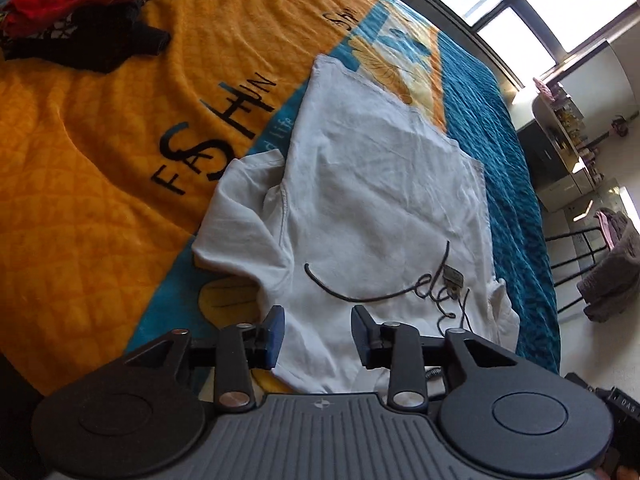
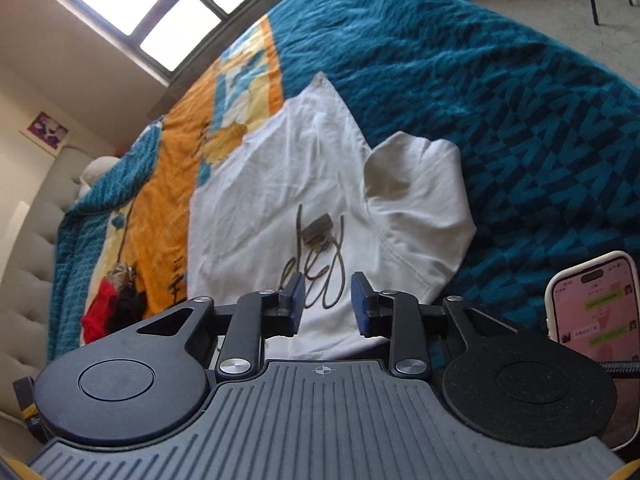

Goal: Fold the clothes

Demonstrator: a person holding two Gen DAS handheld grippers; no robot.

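A white T-shirt with dark scrawled lettering lies spread flat on the bed blanket, its near end towards me. One short sleeve sticks out to the left in the left wrist view, the other sleeve to the right in the right wrist view. My left gripper hovers open over the shirt's near edge with nothing between its fingers. My right gripper is also open above the lettering on the T-shirt, holding nothing.
The orange and teal blanket covers the bed. A pile of red and black clothes lies at the far left corner. A phone on a mount shows at the right. A chair with draped cloth stands beside the bed.
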